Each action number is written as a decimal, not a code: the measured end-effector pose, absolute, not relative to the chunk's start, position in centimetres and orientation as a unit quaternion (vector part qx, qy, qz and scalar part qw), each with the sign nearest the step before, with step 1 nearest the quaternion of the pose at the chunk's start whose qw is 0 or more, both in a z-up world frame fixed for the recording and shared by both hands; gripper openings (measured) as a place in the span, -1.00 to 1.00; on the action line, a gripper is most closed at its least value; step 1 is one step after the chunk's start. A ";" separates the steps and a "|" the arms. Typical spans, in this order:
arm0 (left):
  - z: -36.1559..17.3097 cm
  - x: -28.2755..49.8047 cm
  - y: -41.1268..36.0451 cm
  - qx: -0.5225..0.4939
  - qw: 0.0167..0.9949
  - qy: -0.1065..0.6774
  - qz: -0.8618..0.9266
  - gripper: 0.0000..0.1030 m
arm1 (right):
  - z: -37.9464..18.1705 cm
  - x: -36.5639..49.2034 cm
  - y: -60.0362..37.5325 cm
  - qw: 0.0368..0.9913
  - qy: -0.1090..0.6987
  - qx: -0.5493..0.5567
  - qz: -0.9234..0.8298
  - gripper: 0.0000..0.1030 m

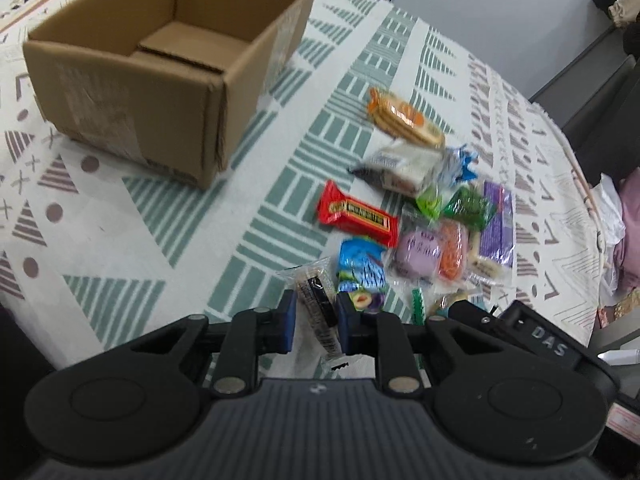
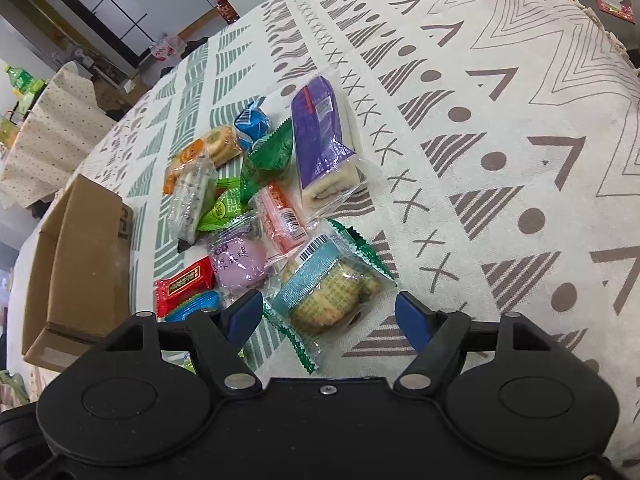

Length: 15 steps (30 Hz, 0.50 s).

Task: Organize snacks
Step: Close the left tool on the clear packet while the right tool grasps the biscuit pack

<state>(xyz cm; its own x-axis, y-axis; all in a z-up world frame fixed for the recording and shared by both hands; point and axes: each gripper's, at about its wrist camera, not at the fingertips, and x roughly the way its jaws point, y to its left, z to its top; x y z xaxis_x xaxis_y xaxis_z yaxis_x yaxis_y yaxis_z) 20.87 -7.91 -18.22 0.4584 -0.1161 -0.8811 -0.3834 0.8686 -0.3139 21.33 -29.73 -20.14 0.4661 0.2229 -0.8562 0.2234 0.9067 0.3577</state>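
Note:
A pile of wrapped snacks lies on the patterned tablecloth (image 1: 120,240). My left gripper (image 1: 316,322) is shut on a clear-wrapped dark snack bar (image 1: 316,304), near the pile's edge. A red bar (image 1: 356,216), a blue packet (image 1: 360,268), a purple round cake (image 1: 416,256) and orange biscuits (image 1: 404,118) lie beyond it. An open, empty cardboard box (image 1: 160,64) stands at the far left. My right gripper (image 2: 330,316) is open, its jaws either side of a green-edged biscuit packet (image 2: 328,292). A purple roll cake (image 2: 324,140) lies further off.
In the right wrist view the cardboard box (image 2: 76,264) stands to the left of the pile. The table's edge (image 1: 576,168) runs along the right, with bags and furniture beyond. My right gripper's body (image 1: 536,340) shows at the left wrist view's lower right.

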 end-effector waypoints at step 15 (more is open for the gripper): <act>-17.0 20.7 -5.3 -0.239 0.835 0.486 0.094 -0.61 | -20.7 22.4 -26.7 0.853 0.505 0.122 -0.047 -0.01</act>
<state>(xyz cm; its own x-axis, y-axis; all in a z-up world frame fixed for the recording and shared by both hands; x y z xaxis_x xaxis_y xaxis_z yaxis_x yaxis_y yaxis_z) 20.72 -5.27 -17.00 0.5094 -0.0757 -0.8572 -0.3886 0.8685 -0.3076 22.38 -26.66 -20.70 0.4864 0.0424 -0.8727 0.2032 0.9660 0.1601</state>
